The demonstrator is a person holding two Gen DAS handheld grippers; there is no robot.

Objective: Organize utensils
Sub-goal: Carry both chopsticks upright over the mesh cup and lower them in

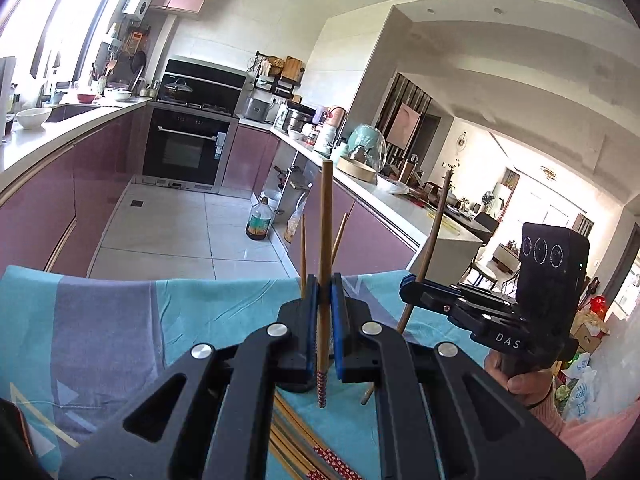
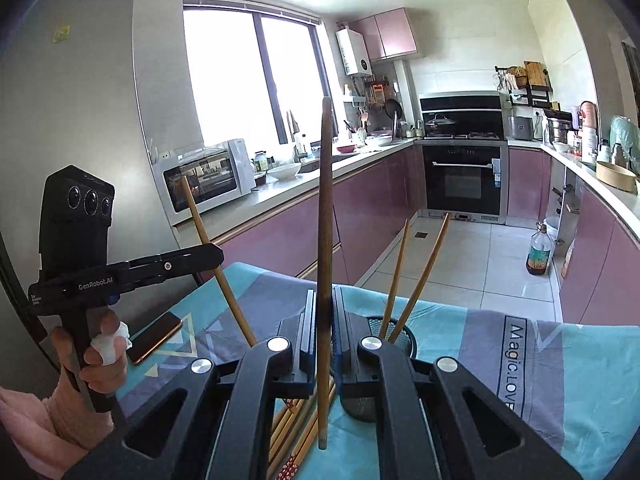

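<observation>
Currently, two items in hand. Left gripper (image 1: pixel 325 292): jaws closed on light chopstick (image 1: pixel 325 240), upright, patterned end down. Right gripper (image 2: pixel 321 304): jaws closed on dark chopstick (image 2: pixel 325 208), upright. Both above teal cloth (image 1: pixel 120 320). Mesh holder (image 2: pixel 404 338) right of right gripper, two chopsticks (image 2: pixel 416 276) standing inside. Loose pile (image 2: pixel 292 424) near, below jaws. Risks: thin round stick pivots or slips in pads; long stick knocks standing pair, tips holder.
</observation>
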